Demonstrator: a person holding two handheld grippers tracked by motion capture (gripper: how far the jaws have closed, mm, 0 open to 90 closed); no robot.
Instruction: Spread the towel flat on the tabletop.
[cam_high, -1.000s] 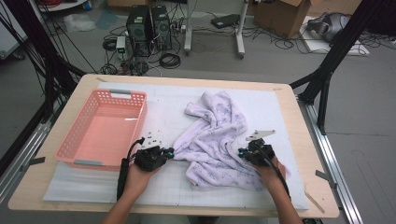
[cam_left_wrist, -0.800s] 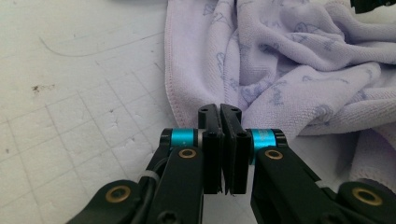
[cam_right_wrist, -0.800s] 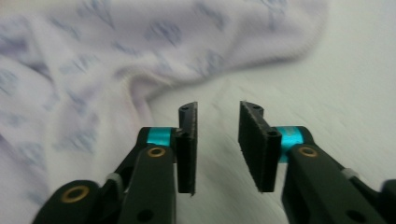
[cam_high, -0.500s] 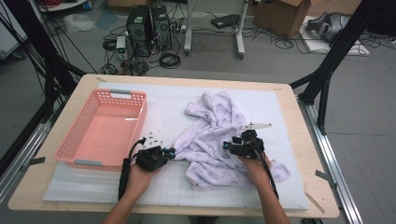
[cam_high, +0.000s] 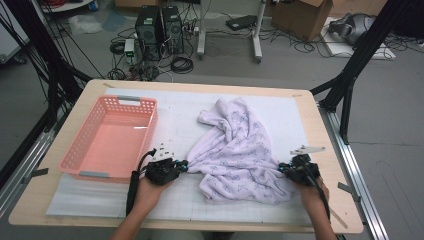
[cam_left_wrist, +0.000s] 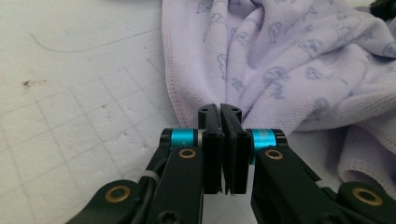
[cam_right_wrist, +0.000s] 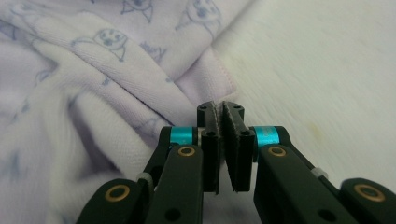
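2 corners of the limp, light towel (cam_high: 240, 150) on the worktop (cam_high: 300, 115) were pinched in the high view by left tongs (cam_high: 184, 165) and right tongs (cam_high: 281, 169). Left gripper view: tongs closed on its hem. Right gripper view: likewise; hems seemed the firmest hold.

Towel (cam_high: 240, 152) on table (cam_high: 320, 145), right of basket (cam_high: 80, 145)

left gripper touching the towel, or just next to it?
Touching. In the left gripper view the left gripper has its jaws shut on the hem of the lilac towel, with no gap showing at the tips.
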